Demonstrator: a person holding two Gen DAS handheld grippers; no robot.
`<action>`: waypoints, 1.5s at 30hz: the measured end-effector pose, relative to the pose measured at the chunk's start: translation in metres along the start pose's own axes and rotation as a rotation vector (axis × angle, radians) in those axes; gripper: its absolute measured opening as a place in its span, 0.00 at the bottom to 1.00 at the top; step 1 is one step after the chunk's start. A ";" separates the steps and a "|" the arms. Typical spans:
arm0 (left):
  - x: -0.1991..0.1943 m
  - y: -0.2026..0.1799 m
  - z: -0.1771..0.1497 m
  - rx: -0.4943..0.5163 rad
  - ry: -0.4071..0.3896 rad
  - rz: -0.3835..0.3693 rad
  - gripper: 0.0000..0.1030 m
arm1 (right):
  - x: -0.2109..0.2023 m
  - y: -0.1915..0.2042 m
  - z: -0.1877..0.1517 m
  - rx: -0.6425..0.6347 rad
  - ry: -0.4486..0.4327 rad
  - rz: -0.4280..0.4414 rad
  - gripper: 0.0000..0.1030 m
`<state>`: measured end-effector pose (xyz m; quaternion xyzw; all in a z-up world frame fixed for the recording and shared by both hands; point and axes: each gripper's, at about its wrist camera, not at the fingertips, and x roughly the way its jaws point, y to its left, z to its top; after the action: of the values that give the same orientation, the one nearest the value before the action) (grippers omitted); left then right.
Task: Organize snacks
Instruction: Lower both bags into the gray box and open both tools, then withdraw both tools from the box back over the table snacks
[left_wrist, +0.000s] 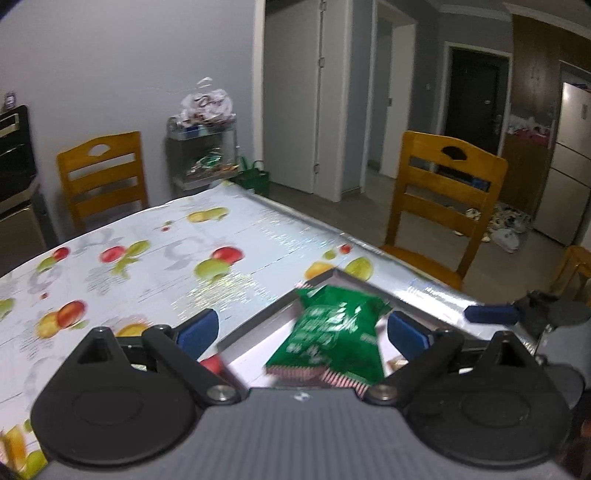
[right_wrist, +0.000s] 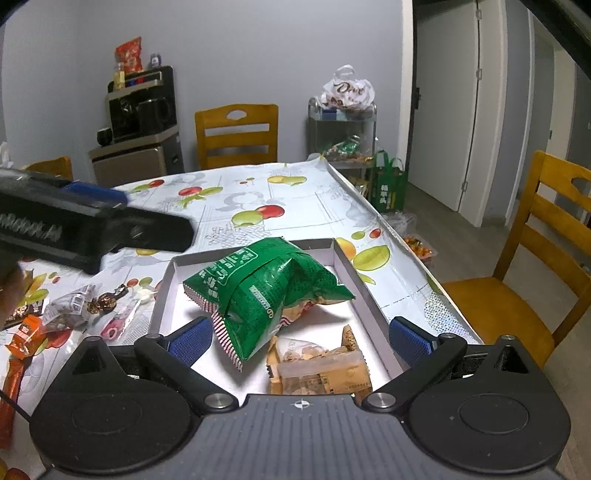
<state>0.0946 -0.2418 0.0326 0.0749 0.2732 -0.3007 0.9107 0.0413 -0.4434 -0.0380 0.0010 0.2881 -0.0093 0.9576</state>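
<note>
Both grippers, left gripper (left_wrist: 303, 330) and right gripper (right_wrist: 301, 334), stand spread wide and empty, the crinkled green packet (right_wrist: 266, 291) at twelve o'clock in the flat white tray (right_wrist: 347, 258).

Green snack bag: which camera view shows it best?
The right wrist view: the green snack bag lies sharp and whole in the white box, beside a tan packet. The left wrist view shows it blurred and partly cut off.

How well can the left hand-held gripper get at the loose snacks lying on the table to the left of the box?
Probably yes. The left hand-held gripper is open and empty, above the tablecloth beside the box. The loose snacks lie uncovered on the cloth, with nothing visibly in between.
</note>
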 end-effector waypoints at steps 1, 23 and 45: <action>-0.005 0.003 -0.002 -0.006 0.007 0.010 0.96 | -0.001 0.001 0.000 0.000 -0.001 -0.003 1.00; -0.130 0.088 -0.078 -0.123 -0.014 0.178 0.96 | -0.012 0.084 0.011 -0.110 -0.004 0.026 1.00; -0.180 0.164 -0.171 -0.198 0.059 0.432 0.96 | -0.012 0.154 0.004 -0.212 0.015 0.147 1.00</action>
<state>-0.0072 0.0337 -0.0179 0.0509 0.3055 -0.0683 0.9484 0.0364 -0.2888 -0.0284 -0.0788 0.2935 0.0913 0.9483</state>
